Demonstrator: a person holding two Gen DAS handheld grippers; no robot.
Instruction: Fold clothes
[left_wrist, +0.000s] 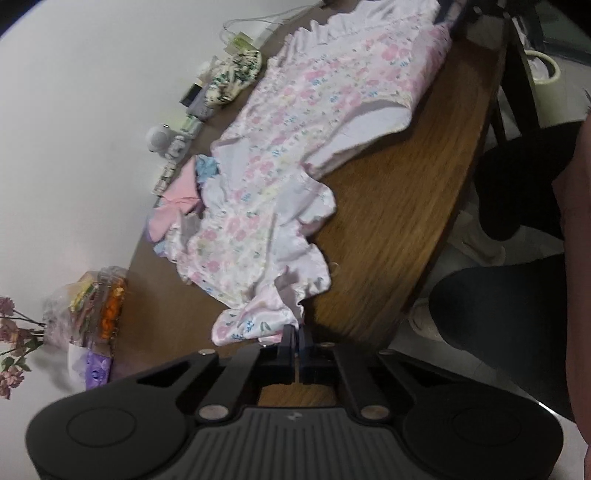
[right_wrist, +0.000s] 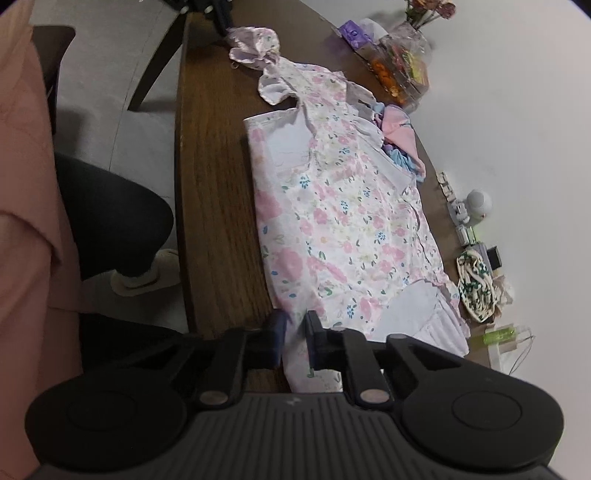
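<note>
A pink-and-white floral garment (left_wrist: 295, 147) with ruffled edges lies stretched along the wooden table (left_wrist: 406, 221). In the left wrist view my left gripper (left_wrist: 297, 332) is shut on its ruffled end, which is bunched and lifted slightly off the wood. In the right wrist view the garment (right_wrist: 332, 221) runs away from me. My right gripper (right_wrist: 295, 321) has its fingers pinched on the near hem by the table's front edge. The left gripper (right_wrist: 221, 18) shows dark at the far end, on the ruffle.
Against the wall lie a pile of pink and blue clothes (left_wrist: 184, 192), a floral pouch (left_wrist: 232, 77), a small white figure (left_wrist: 159, 138), a bag of snacks (left_wrist: 96, 302) and flowers (left_wrist: 11, 332). A person's dark-clad legs (left_wrist: 498, 314) are at the table's front edge (right_wrist: 181, 184).
</note>
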